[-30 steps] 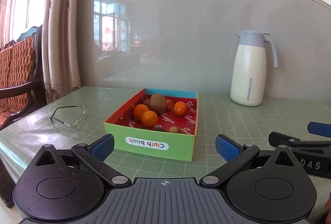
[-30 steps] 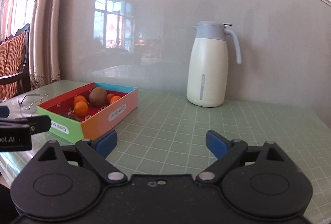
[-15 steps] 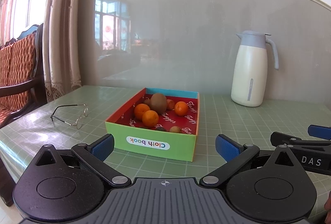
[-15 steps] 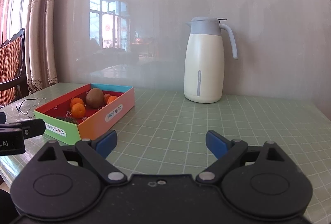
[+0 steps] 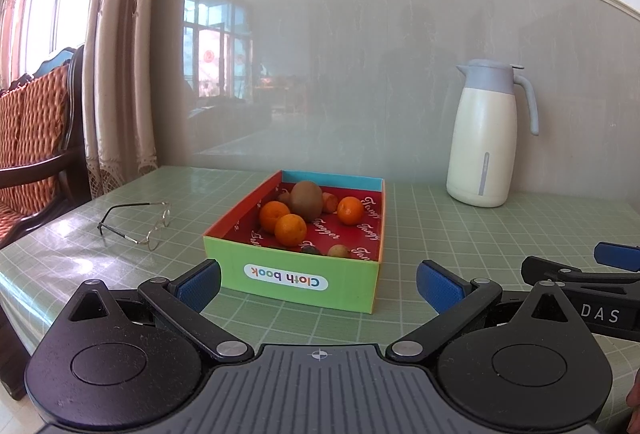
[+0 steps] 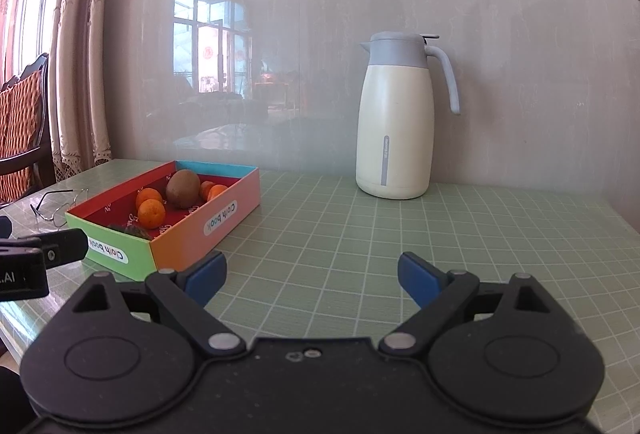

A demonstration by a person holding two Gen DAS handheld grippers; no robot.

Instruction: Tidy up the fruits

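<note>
A colourful open box [image 5: 294, 276] marked "Cloth book" stands on the green checked table. It holds a brown kiwi [image 5: 306, 199], several oranges [image 5: 291, 230] and some small fruits. The box also shows in the right wrist view [image 6: 208, 222], with the kiwi [image 6: 183, 188] in it. My left gripper [image 5: 318, 284] is open and empty, just in front of the box. My right gripper [image 6: 312, 274] is open and empty over bare table to the right of the box.
A cream and grey thermos jug [image 5: 484, 137] stands at the back right by the wall; it also shows in the right wrist view [image 6: 396, 121]. Wire-frame glasses [image 5: 138, 224] lie left of the box. A wooden chair [image 5: 36, 137] stands past the table's left edge.
Both grippers have shifted slightly; the right wrist view has panned left to right so the jug sits more central. Both stay open and empty.
</note>
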